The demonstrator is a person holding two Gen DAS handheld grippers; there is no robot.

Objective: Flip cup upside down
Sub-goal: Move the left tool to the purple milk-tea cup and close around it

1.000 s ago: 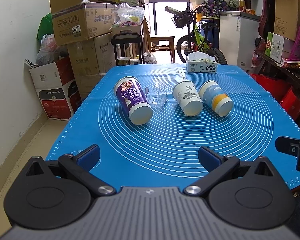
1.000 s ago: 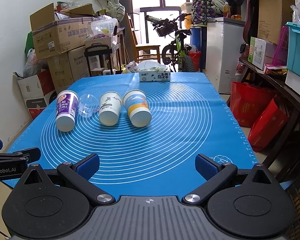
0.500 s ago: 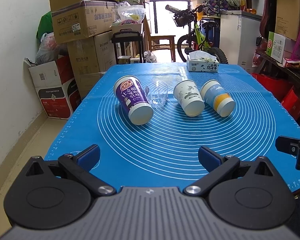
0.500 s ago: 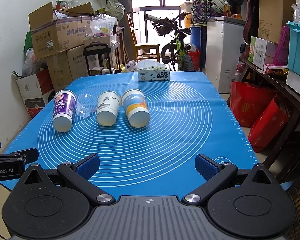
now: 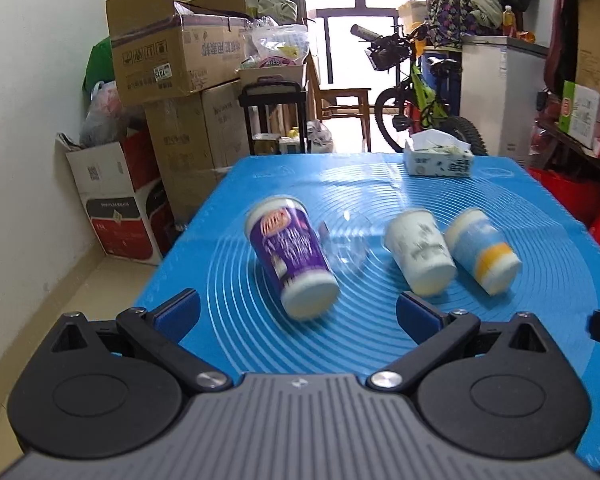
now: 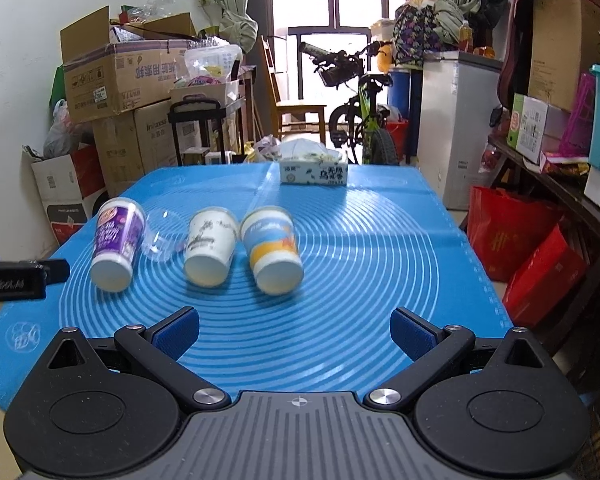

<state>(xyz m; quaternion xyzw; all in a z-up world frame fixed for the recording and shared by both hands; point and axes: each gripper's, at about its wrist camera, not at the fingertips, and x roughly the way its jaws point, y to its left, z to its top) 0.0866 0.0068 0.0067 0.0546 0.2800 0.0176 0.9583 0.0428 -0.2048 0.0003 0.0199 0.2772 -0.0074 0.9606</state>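
Note:
Several cups lie on their sides in a row on the blue mat (image 5: 380, 344), bases toward me. From left: a purple cup (image 5: 290, 256), a clear plastic cup (image 5: 346, 246), a white cup (image 5: 420, 256) and a blue-and-yellow cup (image 5: 482, 256). The right wrist view shows the same row: purple cup (image 6: 116, 240), clear cup (image 6: 160, 240), white cup (image 6: 210, 246), blue-and-yellow cup (image 6: 272, 248). My left gripper (image 5: 298, 312) is open and empty, just short of the purple cup's base. My right gripper (image 6: 294, 328) is open and empty, nearer me than the cups.
A tissue box (image 5: 438, 160) stands at the mat's far edge, and shows in the right wrist view (image 6: 314, 168). Stacked cardboard boxes (image 5: 172, 80) line the left wall. A bicycle (image 5: 416, 92) and white freezer (image 6: 452, 120) stand beyond the table. Red bags (image 6: 528, 248) sit right of the table.
Both grippers have moved forward toward the cups, the left one most; the purple cup now lies close before its fingers. The cups have not moved.

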